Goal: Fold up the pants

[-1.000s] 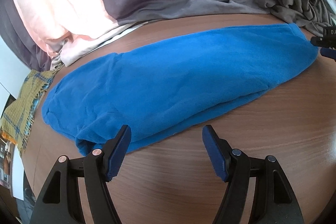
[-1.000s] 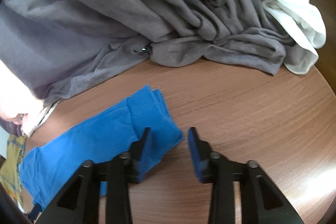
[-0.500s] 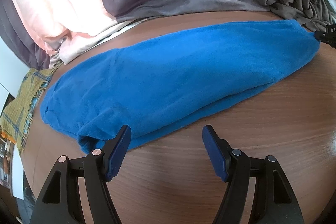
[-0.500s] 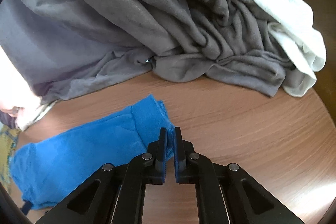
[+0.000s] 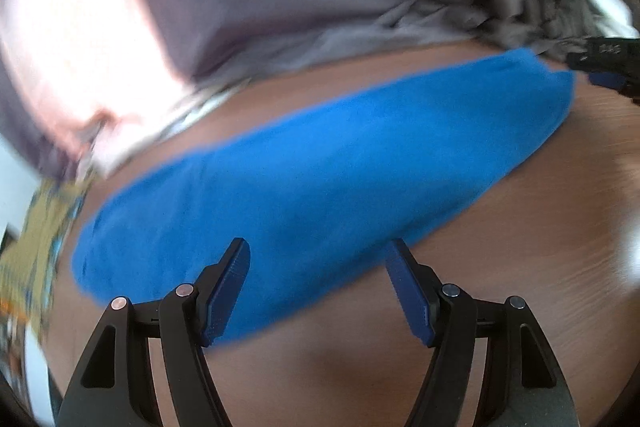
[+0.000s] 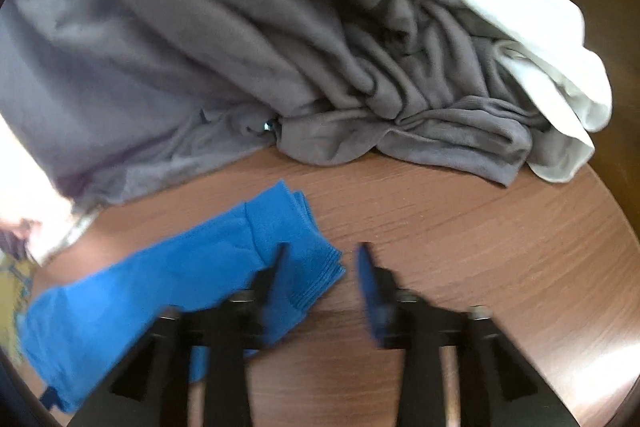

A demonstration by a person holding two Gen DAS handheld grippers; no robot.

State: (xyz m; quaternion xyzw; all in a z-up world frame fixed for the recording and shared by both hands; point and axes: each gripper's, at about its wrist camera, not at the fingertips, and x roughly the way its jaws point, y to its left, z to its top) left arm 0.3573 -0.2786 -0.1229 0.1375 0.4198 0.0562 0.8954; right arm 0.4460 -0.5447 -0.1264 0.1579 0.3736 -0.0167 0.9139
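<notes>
Blue pants (image 5: 320,183) lie flat and lengthwise on the brown wooden table (image 5: 540,235). My left gripper (image 5: 318,267) is open, with its fingers over the near edge of the pants toward the waist end. In the right wrist view the cuff end of the pants (image 6: 280,239) lies in front of my right gripper (image 6: 322,271), which is open; its left finger is over the cuff corner and its right finger over bare table. The right gripper also shows at the far right of the left wrist view (image 5: 604,67).
A heap of grey clothing (image 6: 240,47) lies along the far side of the table, with a white garment (image 6: 540,27) at the right. A pale pink garment (image 5: 80,47) and a yellow plaid cloth (image 5: 36,247) lie at the left. Bare table (image 6: 500,247) lies to the right.
My right gripper, shut at the cuff half a second ago, has opened. My left gripper has moved forward over the pants' near edge. Both views are blurred by motion.
</notes>
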